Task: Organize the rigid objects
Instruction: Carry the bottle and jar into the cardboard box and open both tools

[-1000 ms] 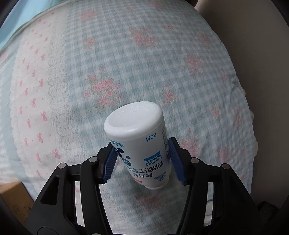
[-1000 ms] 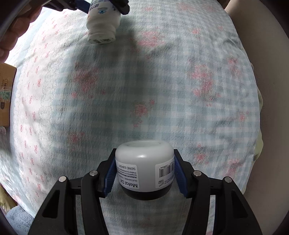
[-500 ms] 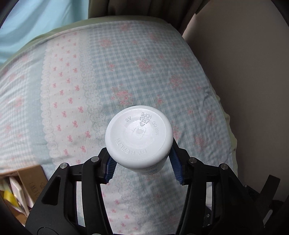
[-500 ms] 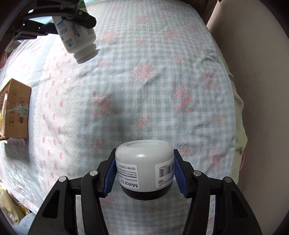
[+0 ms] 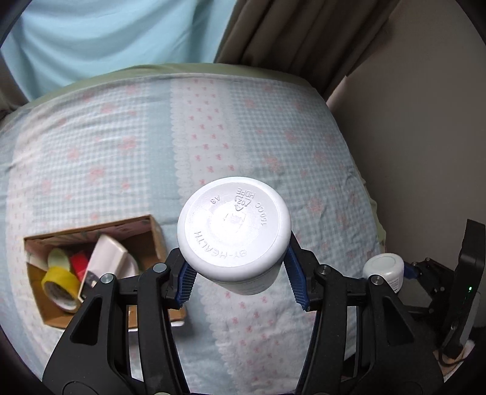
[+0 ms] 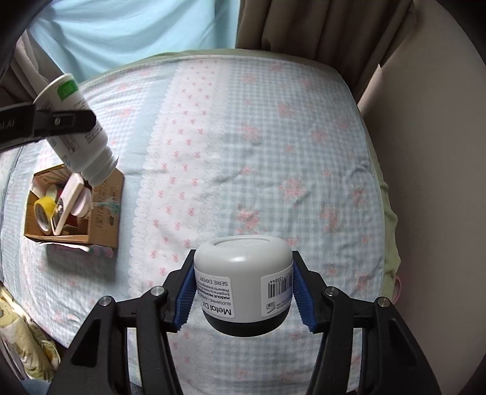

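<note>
My left gripper (image 5: 240,281) is shut on a white pill bottle (image 5: 233,233), held upside down with its base toward the camera, high above the bed. The bottle also shows in the right wrist view (image 6: 76,133), cap end just above a cardboard box (image 6: 106,209). My right gripper (image 6: 243,303) is shut on a white jar with a dark base (image 6: 243,282), held above the bed's near side. The jar also shows in the left wrist view (image 5: 384,272). The box (image 5: 155,234) holds yellow tape (image 5: 59,285), a white flat case (image 5: 106,258) and other items.
The bed (image 6: 273,136) has a blue checked cover with pink flowers and a lace strip. A beige wall (image 6: 440,152) runs along the right. Curtains (image 6: 303,27) hang at the far end. Floral fabric (image 6: 18,343) lies off the bed's near left.
Both grippers have risen and pulled back from the bed, so more of it shows. The left gripper has carried the pill bottle left to just above the cardboard box.
</note>
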